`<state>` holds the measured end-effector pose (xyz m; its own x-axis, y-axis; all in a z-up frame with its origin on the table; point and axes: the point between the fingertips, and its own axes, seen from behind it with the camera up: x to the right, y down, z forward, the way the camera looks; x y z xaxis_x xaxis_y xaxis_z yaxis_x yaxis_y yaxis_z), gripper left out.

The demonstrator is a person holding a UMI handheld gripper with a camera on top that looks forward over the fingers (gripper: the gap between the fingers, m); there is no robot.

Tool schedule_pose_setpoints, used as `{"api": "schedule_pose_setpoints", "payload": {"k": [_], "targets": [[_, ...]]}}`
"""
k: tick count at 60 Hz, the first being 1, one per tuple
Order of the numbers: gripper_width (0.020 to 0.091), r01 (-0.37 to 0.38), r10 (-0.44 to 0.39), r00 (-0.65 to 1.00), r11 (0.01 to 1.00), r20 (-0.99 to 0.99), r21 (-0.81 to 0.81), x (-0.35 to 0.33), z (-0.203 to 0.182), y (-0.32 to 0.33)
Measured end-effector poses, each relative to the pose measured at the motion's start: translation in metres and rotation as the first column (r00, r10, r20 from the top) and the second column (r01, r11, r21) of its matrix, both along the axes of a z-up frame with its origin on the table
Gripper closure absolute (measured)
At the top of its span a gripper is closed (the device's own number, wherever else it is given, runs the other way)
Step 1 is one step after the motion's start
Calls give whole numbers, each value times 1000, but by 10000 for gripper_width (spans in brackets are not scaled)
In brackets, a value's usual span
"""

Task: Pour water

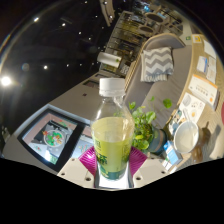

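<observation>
A clear plastic bottle (113, 135) with a white cap and yellow-green liquid stands upright between my gripper's (113, 165) magenta pads (88, 160). Both pads press against the bottle's lower body, so the gripper is shut on it. The bottle's base is hidden behind the fingers. Just beyond the bottle to the right sits a white cup (185, 135) on the light table (75, 105).
A small green plant (145, 125) stands right behind the bottle. A framed picture or tablet (50, 137) lies to the left on the table. A grey-and-white patterned cushion (157, 62) rests on a chair further back. Cards and small objects (205, 90) lie at the right.
</observation>
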<state>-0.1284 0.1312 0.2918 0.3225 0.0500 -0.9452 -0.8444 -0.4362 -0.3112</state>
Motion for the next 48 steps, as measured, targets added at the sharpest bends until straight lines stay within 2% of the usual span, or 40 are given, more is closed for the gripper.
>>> {"api": "schedule_pose_setpoints", "payload": {"k": [6,11,16,20,30,36,48], "targets": [[717,30,-71,947,991,314,133,50,35,-12],[718,57,-153,838,979,524,195,88,39,-12],[717,83,-219,692,971,688,226,137,28,-19],[717,94,-239,567,970,789,226,170,6,-22],[719,114,-164,376,985,912,130,231,-86,-39],[718,128,-99,356,990,929,57,251,-143,-46],[717,140,-10,342,989,940,-40,271,-217,-58]]}}
